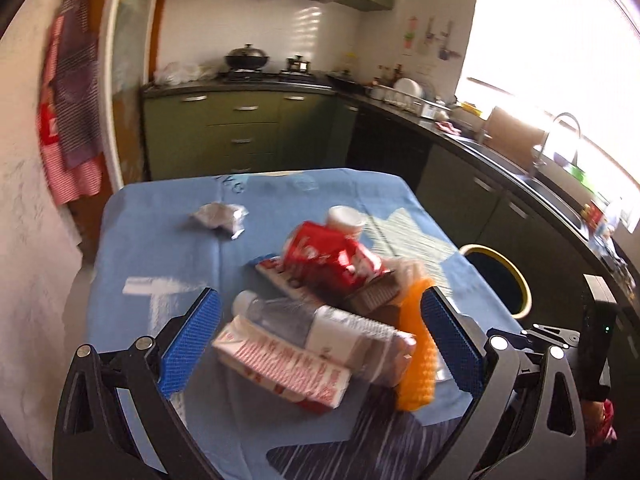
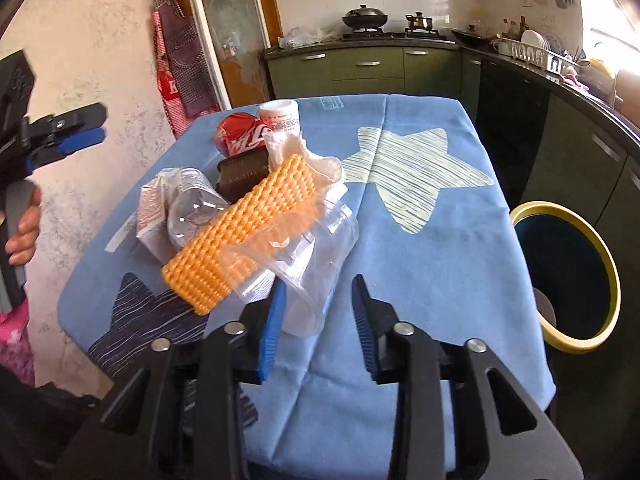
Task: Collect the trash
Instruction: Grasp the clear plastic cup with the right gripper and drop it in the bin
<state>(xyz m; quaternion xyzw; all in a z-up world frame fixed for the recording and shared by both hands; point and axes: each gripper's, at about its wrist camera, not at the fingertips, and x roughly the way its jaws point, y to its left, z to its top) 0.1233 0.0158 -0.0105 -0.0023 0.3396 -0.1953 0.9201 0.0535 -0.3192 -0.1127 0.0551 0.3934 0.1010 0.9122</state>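
Observation:
A pile of trash lies on the blue tablecloth (image 1: 160,240): a red cola can (image 1: 332,254), a white pill bottle (image 1: 346,220), a clear plastic bottle (image 1: 320,328), a pink-and-white carton (image 1: 280,368), an orange foam net (image 1: 416,352) and a brown wrapper. A crumpled silver wrapper (image 1: 220,218) lies apart at the far left. My left gripper (image 1: 320,336) is open, its jaws on either side of the plastic bottle and carton. My right gripper (image 2: 320,320) is open and empty, with its left pad at the edge of a clear plastic bag (image 2: 308,248) beside the orange net (image 2: 240,232).
A round bin with a yellow rim (image 2: 568,276) stands on the floor right of the table; it also shows in the left wrist view (image 1: 500,280). Green kitchen cabinets, a stove with a wok (image 1: 246,58) and a sink counter lie behind. A wall is at the left.

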